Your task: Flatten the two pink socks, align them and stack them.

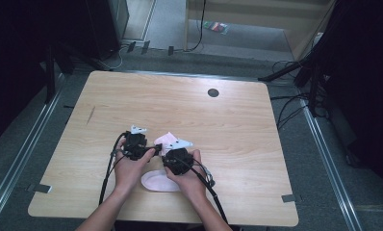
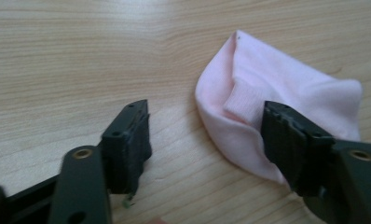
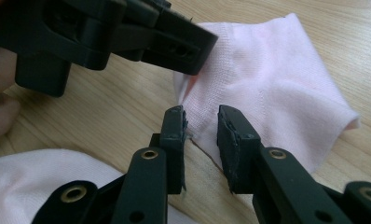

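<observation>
Wooden desk [image 1: 237, 125] in a dark room, cables on the floor. Left gripper [image 2: 207, 140] is wide open, one jaw touching a pink sock [image 2: 286, 93] near the front edge. Right gripper [image 3: 201, 135] is slightly open around that sock's edge. Second sock [image 1: 158, 182] sits nearer the front.

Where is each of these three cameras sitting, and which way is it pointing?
High view: above the person's side, facing forward and down on the table; forearms, both hands and both grippers show.
Left gripper view: rides the left gripper, looking along its open jaws at a pink sock.
Right gripper view: rides the right gripper, jaws slightly apart at that sock's edge; the left gripper crosses the top, a second sock lies near.
Both gripper views share the sock.
</observation>
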A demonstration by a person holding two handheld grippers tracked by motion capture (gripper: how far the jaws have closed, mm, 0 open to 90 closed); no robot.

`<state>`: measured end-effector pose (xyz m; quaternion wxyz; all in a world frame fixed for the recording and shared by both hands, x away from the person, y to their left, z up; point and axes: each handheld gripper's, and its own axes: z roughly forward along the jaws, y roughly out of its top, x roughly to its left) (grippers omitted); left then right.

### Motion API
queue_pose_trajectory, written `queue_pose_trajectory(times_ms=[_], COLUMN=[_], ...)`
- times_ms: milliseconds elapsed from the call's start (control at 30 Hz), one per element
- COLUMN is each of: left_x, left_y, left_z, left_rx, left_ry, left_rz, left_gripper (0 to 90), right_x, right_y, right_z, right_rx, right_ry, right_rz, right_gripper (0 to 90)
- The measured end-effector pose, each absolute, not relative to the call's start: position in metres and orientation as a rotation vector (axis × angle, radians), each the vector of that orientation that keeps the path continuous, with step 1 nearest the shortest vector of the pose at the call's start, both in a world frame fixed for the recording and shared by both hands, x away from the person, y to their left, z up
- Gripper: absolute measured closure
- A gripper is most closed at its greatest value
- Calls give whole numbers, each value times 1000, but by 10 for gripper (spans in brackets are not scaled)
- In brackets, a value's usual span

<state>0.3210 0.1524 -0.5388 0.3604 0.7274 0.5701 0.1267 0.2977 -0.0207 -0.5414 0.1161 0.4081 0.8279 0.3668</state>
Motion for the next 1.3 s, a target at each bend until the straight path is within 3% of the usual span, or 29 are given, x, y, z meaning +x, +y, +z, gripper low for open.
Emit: queue_pose_trajectory(times_ms=[167,200,233,300,367,500,600,700,933,1100,1300], left_x=[319,318,317,318,318,317,317,317,317,316,314], left_y=[159,160,160,161,162,161,162,165,168,173,182], left_z=[-539,-540,-541,-542,-543,-544,-544,-545,-546,-545,-543], left_rx=[1867,1871,1874,1879,1881,1869,1873,1882,1879,1897,1949], left_ry=[1458,1451,1425,1408,1400,1373,1368,1353,1343,1339,1291], left_rz=[301,290,272,235,224,224,221,202,195,214,196], left_gripper=[577,577,662,737,793,877,889,891,891,894,900], right_x=[298,298,298,299,298,298,300,304,309,321,330], right_y=[-21,-21,-21,-20,-19,-13,-11,-19,-43,-93,-138], right_z=[-542,-542,-541,-541,-539,-540,-542,-539,-520,-499,-503], right_rx=[1197,1197,1200,1212,1207,1164,1144,1226,1299,1487,1646], right_ry=[2421,2421,2422,2430,2416,2395,2406,2380,2269,2067,1992], right_rz=[1079,1079,1080,1084,1112,1127,1087,1108,1187,1318,1352], right_gripper=[725,725,709,661,600,590,666,868,893,895,900])
